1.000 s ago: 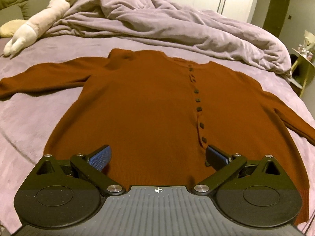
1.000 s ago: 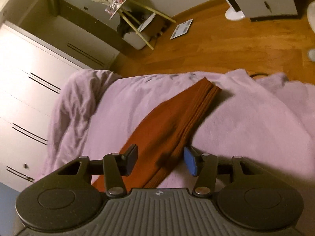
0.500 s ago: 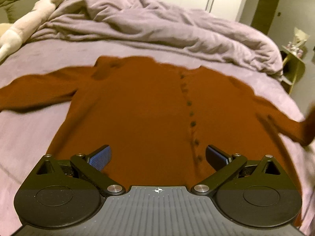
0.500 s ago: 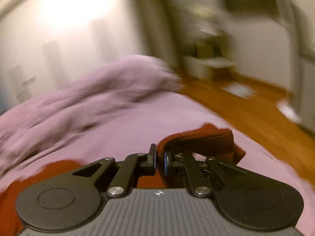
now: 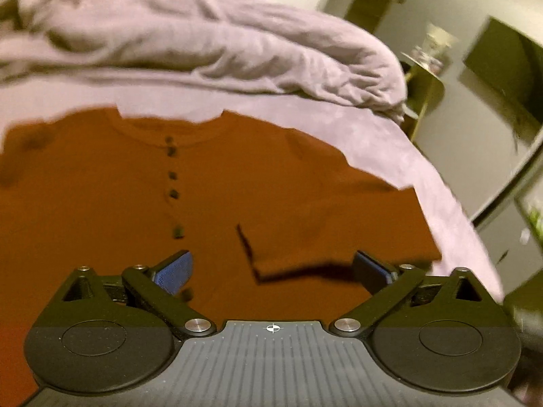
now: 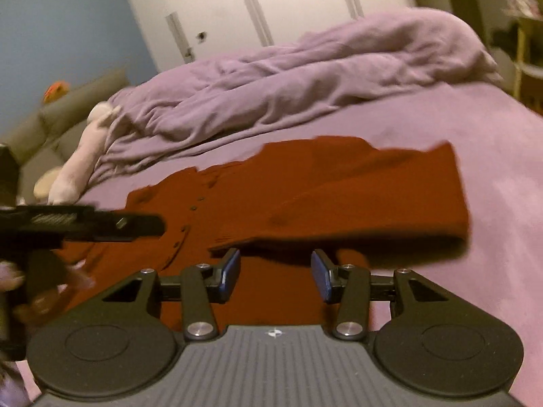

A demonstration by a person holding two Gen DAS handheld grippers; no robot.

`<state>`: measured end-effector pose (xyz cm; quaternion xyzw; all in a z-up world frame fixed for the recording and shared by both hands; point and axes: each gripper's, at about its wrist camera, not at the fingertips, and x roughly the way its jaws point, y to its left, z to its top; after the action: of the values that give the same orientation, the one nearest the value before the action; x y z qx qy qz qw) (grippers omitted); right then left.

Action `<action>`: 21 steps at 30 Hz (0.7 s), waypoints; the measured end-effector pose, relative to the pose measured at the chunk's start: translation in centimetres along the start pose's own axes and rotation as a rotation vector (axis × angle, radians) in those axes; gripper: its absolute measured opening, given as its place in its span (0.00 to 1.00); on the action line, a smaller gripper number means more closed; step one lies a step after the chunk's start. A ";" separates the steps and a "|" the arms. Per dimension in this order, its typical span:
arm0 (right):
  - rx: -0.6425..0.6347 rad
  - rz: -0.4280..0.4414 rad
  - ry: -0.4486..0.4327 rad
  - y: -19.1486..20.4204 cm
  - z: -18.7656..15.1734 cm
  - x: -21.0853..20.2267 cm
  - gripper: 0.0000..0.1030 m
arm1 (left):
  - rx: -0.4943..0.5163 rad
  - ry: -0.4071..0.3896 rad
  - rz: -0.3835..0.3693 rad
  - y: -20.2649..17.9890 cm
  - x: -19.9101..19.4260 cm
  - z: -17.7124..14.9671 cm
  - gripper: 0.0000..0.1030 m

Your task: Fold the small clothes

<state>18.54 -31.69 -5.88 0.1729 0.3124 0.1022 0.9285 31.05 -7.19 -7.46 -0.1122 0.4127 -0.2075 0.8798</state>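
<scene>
A rust-brown buttoned cardigan (image 5: pixel 101 196) lies flat on the purple bed, and also shows in the right wrist view (image 6: pixel 305 196). Its right sleeve (image 5: pixel 322 237) is folded across the body, with the cuff lying near the button line; the sleeve (image 6: pixel 373 203) shows in the right wrist view too. My left gripper (image 5: pixel 271 269) is open and empty, hovering over the hem. My right gripper (image 6: pixel 275 273) is open and empty, just in front of the folded sleeve's edge. The left gripper's body (image 6: pixel 85 225) shows at the left of the right wrist view.
A crumpled purple duvet (image 5: pixel 220 44) lies along the far side of the bed (image 6: pixel 492 169). A plush toy (image 6: pixel 78 169) lies at the far left by a green sofa. A small yellow side table (image 5: pixel 424 78) stands off the bed's right corner.
My right gripper closed on the right sleeve, carried it across the cardigan's body and let go; it is now open. My left gripper shifted right over the cardigan, still open.
</scene>
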 end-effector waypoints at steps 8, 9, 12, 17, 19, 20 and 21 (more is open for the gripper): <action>0.150 0.064 -0.006 -3.9 0.1 0.7 0.46 | -0.210 0.145 -0.035 2.1 6.4 0.9 0.64; 0.162 0.076 -0.006 -4.0 0.1 1.0 0.46 | -0.236 0.153 -0.049 2.4 6.8 0.7 0.61; 0.195 0.093 -0.006 -4.2 0.0 1.4 0.47 | -0.278 0.151 -0.065 2.1 8.0 0.7 0.50; 0.264 0.116 -0.013 -4.6 0.7 1.7 0.47 | -0.316 0.190 -0.090 1.2 9.3 1.4 0.07; 0.286 0.114 -0.009 -4.7 1.4 2.0 0.47 | -0.231 0.143 -0.066 0.2 8.3 2.3 0.06; 0.294 0.116 -0.009 -4.7 1.7 2.2 0.47 | -0.201 0.114 -0.066 0.0 7.5 2.9 0.06; 0.302 0.120 -0.007 -4.7 2.0 2.5 0.47 | -0.179 0.082 -0.063 0.1 6.3 3.6 0.06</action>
<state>22.07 -35.77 -7.54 0.3293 0.3101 0.1089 0.8852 37.50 -9.90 -9.48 -0.1948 0.4615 -0.2019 0.8416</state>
